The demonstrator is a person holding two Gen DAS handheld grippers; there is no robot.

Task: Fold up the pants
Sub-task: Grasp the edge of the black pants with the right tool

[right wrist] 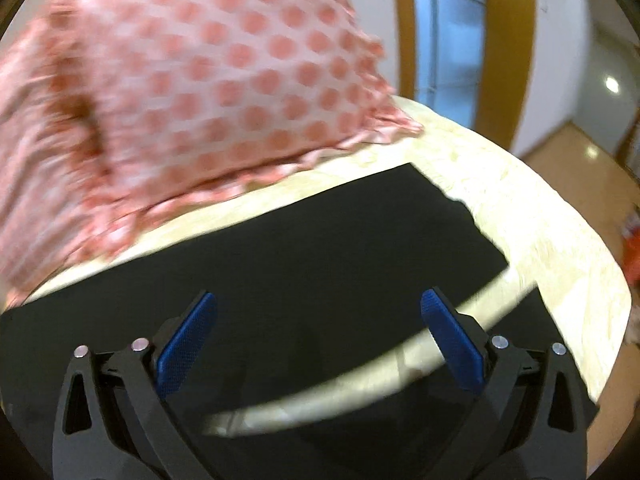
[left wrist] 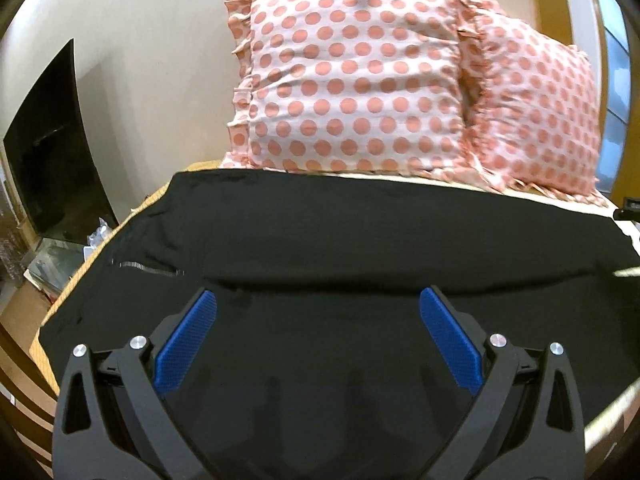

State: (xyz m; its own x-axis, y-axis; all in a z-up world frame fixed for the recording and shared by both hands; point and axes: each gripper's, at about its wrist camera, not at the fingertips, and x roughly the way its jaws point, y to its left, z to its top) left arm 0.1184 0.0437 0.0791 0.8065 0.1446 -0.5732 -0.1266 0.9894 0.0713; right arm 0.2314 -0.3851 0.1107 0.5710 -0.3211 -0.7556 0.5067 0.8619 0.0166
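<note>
Black pants [left wrist: 340, 240] lie spread flat across the bed, the zipper [left wrist: 148, 268] showing at the left. My left gripper [left wrist: 318, 304] is open just above the pants near their front part, holding nothing. In the right wrist view the two pant legs [right wrist: 320, 248] lie side by side with a strip of cream sheet between them. My right gripper [right wrist: 318, 304] is open and empty above the legs. This view is blurred.
Two pink polka-dot pillows [left wrist: 352, 76] stand at the head of the bed behind the pants; one also shows in the right wrist view [right wrist: 208, 80]. The cream bedsheet [right wrist: 540, 220] runs to the right edge. A dark screen [left wrist: 48, 148] stands left.
</note>
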